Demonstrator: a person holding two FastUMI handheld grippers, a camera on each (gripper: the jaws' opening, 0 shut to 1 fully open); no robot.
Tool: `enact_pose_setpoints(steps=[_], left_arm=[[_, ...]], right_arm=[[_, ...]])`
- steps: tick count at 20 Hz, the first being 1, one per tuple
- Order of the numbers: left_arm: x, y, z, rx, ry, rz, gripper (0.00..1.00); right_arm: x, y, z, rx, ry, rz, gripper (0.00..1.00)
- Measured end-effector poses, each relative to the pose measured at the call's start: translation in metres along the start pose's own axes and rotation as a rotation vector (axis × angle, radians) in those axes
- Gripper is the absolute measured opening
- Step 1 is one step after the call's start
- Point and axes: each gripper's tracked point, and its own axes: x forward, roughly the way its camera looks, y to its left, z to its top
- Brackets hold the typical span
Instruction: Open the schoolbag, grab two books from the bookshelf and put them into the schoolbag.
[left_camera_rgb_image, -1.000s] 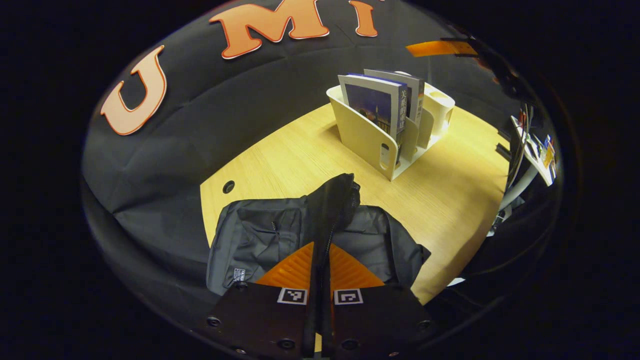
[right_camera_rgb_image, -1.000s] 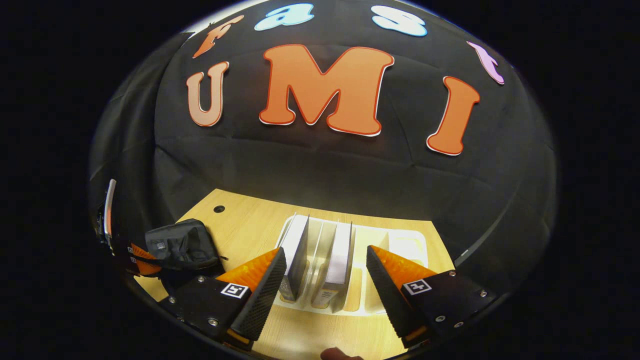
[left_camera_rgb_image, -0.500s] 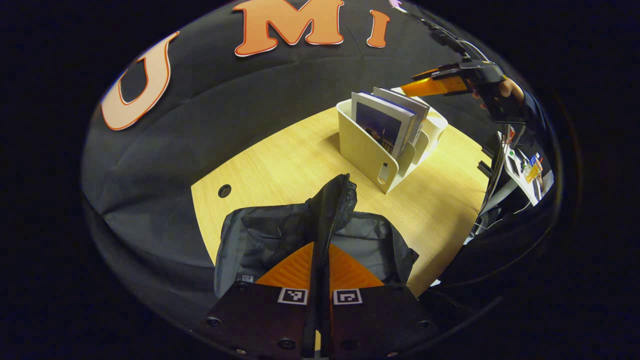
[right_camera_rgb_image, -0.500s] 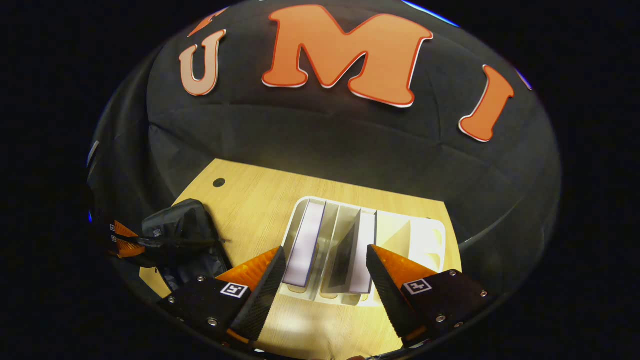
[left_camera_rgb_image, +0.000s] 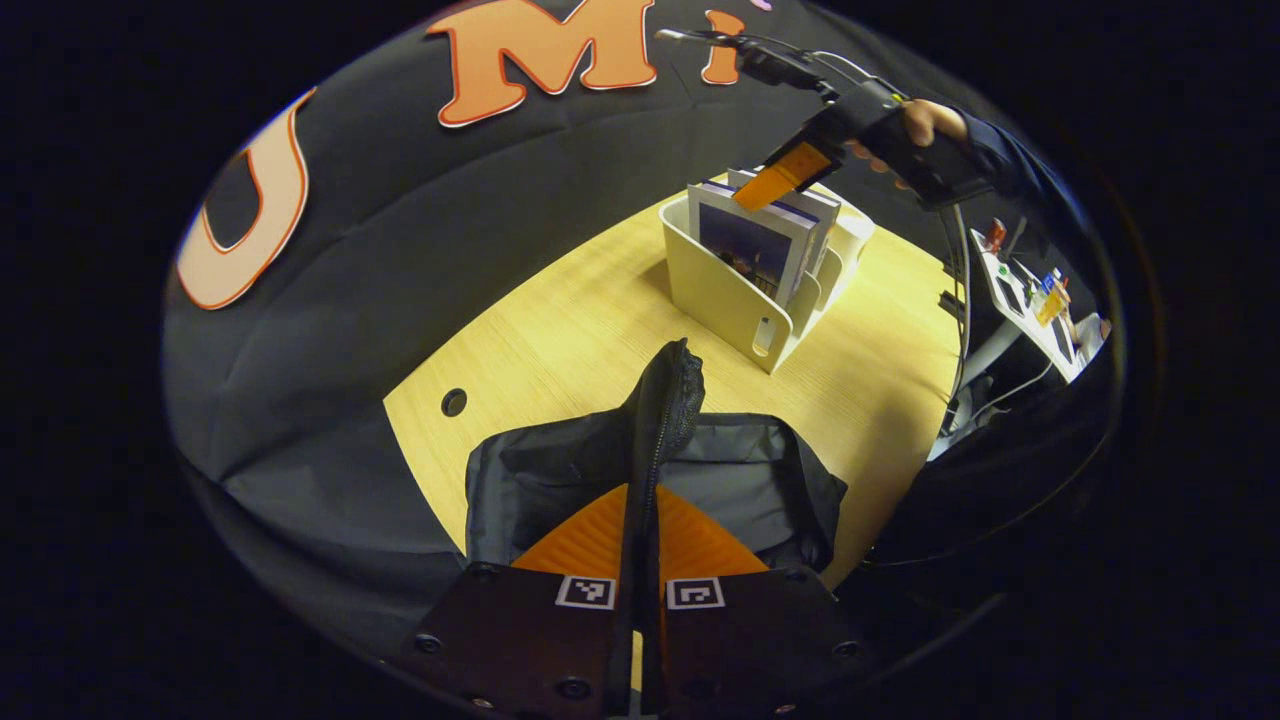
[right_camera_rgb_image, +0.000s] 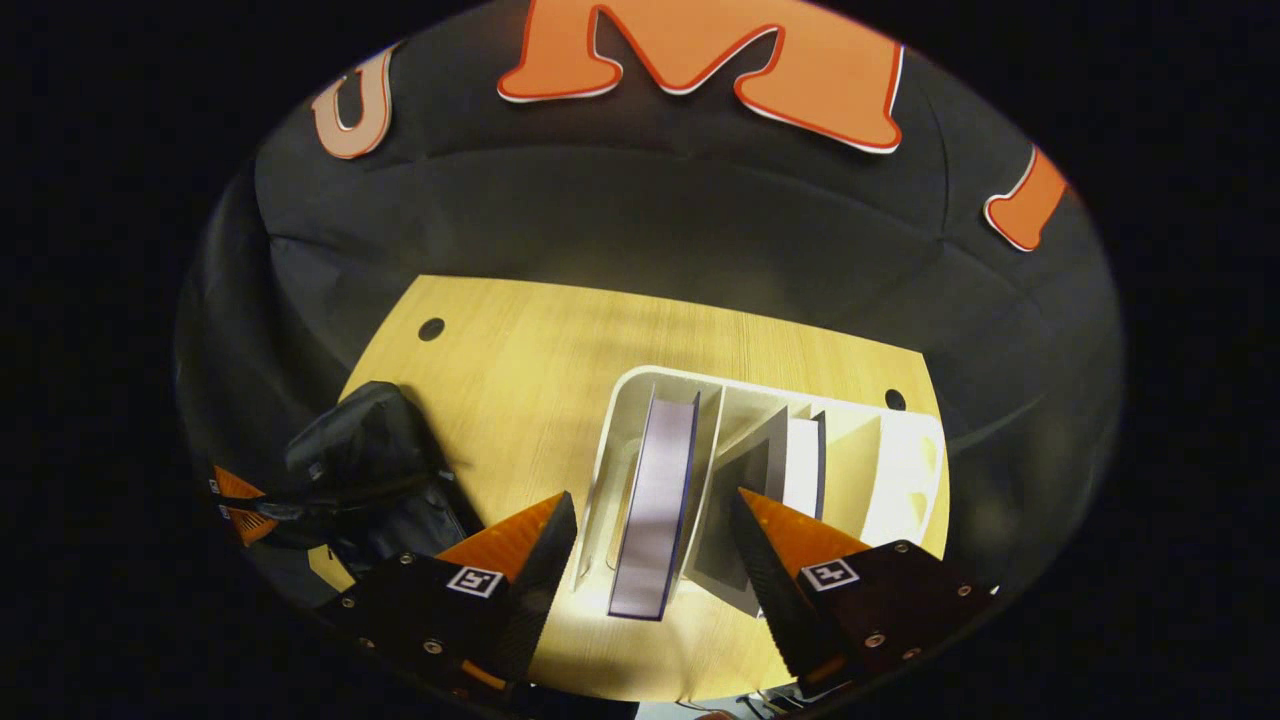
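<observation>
At the bottom centre of the left gripper view, our left gripper (left_camera_rgb_image: 641, 520) is clamped narrow on a raised fold of the black schoolbag (left_camera_rgb_image: 560, 470), which lies on the wooden table (left_camera_rgb_image: 560, 330). Right of centre, towards the top of that view, the white bookshelf (left_camera_rgb_image: 715, 290) stands holding two books, with our right gripper (left_camera_rgb_image: 775, 180) just above them. In the right gripper view, its fingers are spread wide over the bookshelf (right_camera_rgb_image: 640, 395): the purple-edged book (right_camera_rgb_image: 655, 500) sits between them, the second book (right_camera_rgb_image: 790, 465) by the right finger, touching neither.
</observation>
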Motion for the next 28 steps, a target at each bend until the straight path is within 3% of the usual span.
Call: enact_pose_setpoints(steps=[3, 7, 11, 12, 17, 18, 19, 28], left_arm=[[0.001, 0.006, 0.002, 0.026, 0.001, -0.002, 0.05], [0.007, 0.012, 0.0, -0.012, 0.004, -0.012, 0.05], [0.012, 0.015, -0.001, -0.01, -0.005, -0.025, 0.05], [0.013, 0.016, -0.002, -0.015, -0.005, -0.028, 0.05], [0.02, 0.015, 0.001, -0.02, -0.017, -0.051, 0.05], [0.021, 0.014, 0.0, -0.021, -0.021, -0.059, 0.05], [0.022, 0.011, 0.002, -0.023, -0.026, -0.064, 0.05], [0.029, 0.0, 0.003, -0.015, -0.026, -0.098, 0.05]], right_arm=[[0.018, 0.0, -0.007, 0.008, 0.074, -0.023, 0.85], [0.036, 0.002, -0.016, 0.031, 0.151, -0.038, 0.75], [0.044, 0.005, -0.022, 0.089, 0.242, -0.036, 0.54], [0.049, 0.008, -0.024, 0.115, 0.256, -0.017, 0.44], [0.027, 0.013, -0.035, 0.172, 0.256, 0.002, 0.36], [0.02, 0.014, -0.04, 0.191, 0.253, 0.013, 0.29], [0.012, 0.014, -0.044, 0.207, 0.246, 0.017, 0.36], [-0.058, 0.007, -0.095, 0.298, 0.152, 0.038, 0.35]])
